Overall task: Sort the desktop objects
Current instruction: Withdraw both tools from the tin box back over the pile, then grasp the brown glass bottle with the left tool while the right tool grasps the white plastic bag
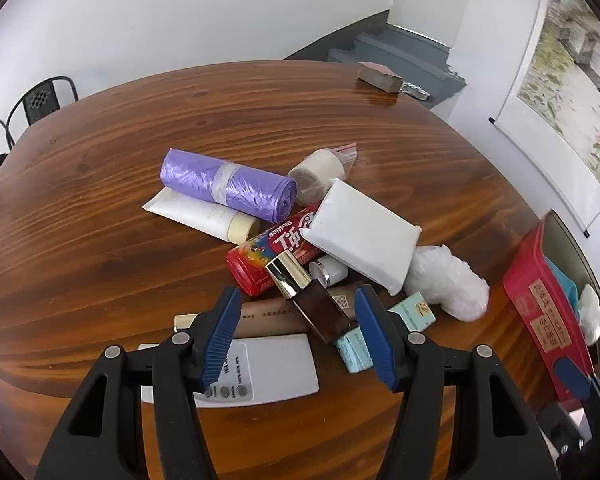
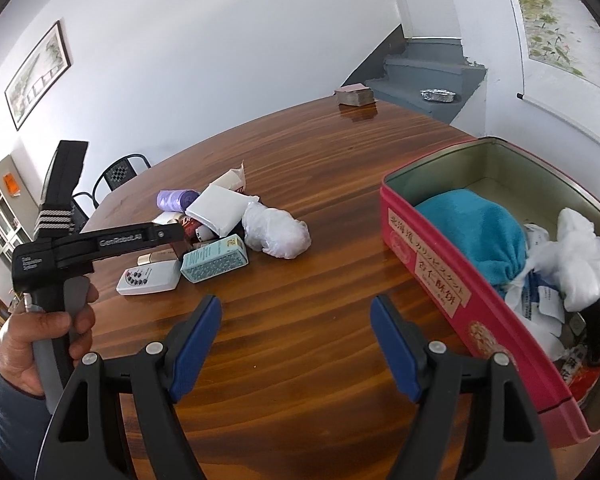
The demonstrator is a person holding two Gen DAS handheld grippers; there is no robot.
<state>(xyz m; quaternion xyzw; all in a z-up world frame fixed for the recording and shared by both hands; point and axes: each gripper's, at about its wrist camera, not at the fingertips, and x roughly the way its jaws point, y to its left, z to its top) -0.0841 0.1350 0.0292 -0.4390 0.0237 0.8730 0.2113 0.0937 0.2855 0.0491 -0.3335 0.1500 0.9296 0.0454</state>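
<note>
A pile of small items lies on the round wooden table [image 1: 100, 220]. It includes a purple bag roll [image 1: 226, 184], a white tube [image 1: 204, 214], a tape roll [image 1: 314, 178], a white packet [image 1: 360, 236], a red candy can [image 1: 260, 264], crumpled clear plastic [image 1: 446, 280], a teal box [image 2: 214, 264] and a white remote [image 1: 272, 368]. My left gripper [image 1: 296, 291] is open low over the pile's near side. A brown bottle with a gold cap [image 1: 312, 304] lies between its pads, untouched. My right gripper [image 2: 296, 300] is open over bare wood, left of the red tin [image 2: 432, 276].
The red tin holds a teal cloth [image 2: 476, 232] and white wrappers [image 2: 580, 264]. A brown block [image 1: 380, 76] sits at the table's far edge. Black chairs [image 1: 40, 100] stand behind the table at left. A hand [image 2: 40, 332] grips the left tool's handle.
</note>
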